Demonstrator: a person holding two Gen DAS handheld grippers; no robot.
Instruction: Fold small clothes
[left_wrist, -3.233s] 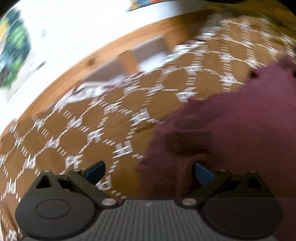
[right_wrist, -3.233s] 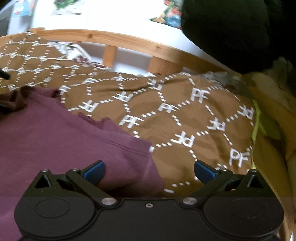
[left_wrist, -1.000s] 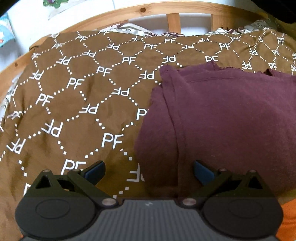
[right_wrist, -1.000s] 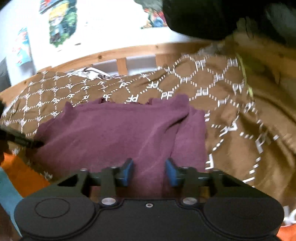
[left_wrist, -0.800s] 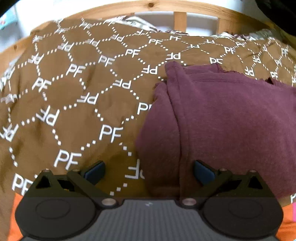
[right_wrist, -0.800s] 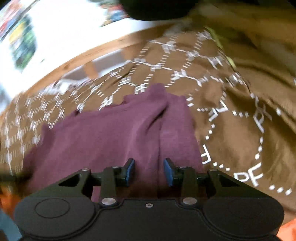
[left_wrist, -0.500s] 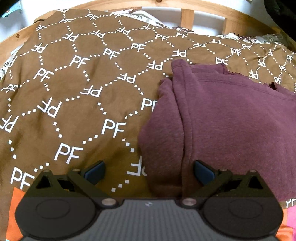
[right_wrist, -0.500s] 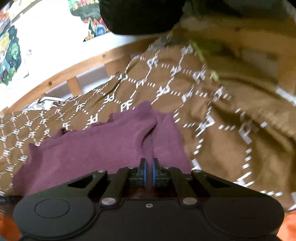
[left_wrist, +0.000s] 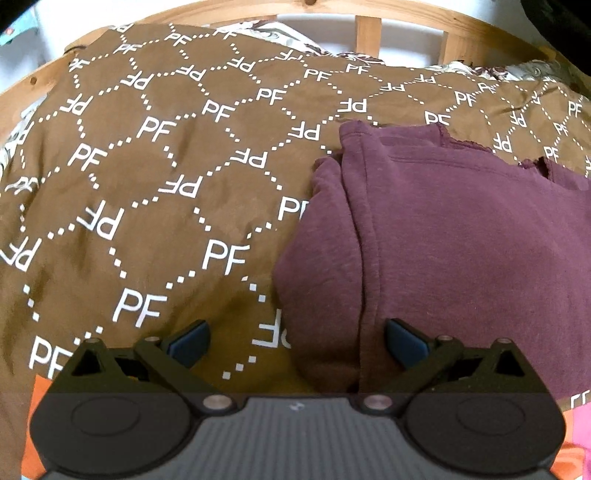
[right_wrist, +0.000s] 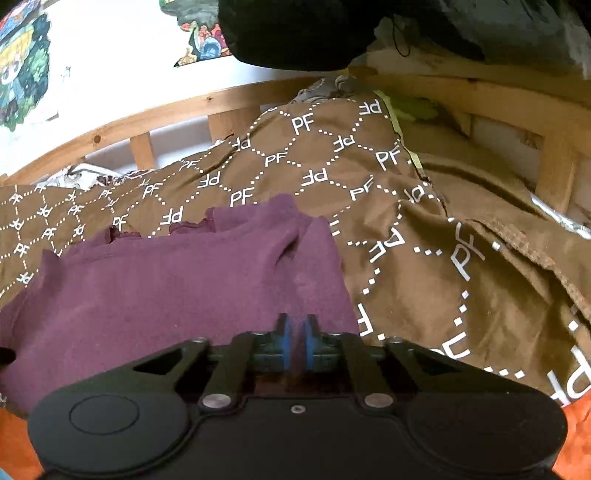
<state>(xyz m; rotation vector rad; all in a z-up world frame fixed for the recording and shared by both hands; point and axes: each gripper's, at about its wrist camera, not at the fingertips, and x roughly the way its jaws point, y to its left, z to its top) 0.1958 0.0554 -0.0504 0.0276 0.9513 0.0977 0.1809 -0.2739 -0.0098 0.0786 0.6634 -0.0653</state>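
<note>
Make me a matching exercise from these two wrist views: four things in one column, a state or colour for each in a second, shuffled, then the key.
Column 1
1. left gripper
2. right gripper
3. maroon garment
4. bedspread

Column 2
A. brown with white PF lettering
B. jaws wide apart, straddling the cloth's near corner
C. lies folded on the bed
D. jaws closed on the cloth's near edge

Pairs: 1-B, 2-D, 3-C, 4-A

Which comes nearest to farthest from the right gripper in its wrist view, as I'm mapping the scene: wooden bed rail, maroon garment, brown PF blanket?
1. Maroon garment: clamped in the right gripper jaws.
2. Brown PF blanket: beneath, spreading right and beyond.
3. Wooden bed rail: behind, at the wall.
</note>
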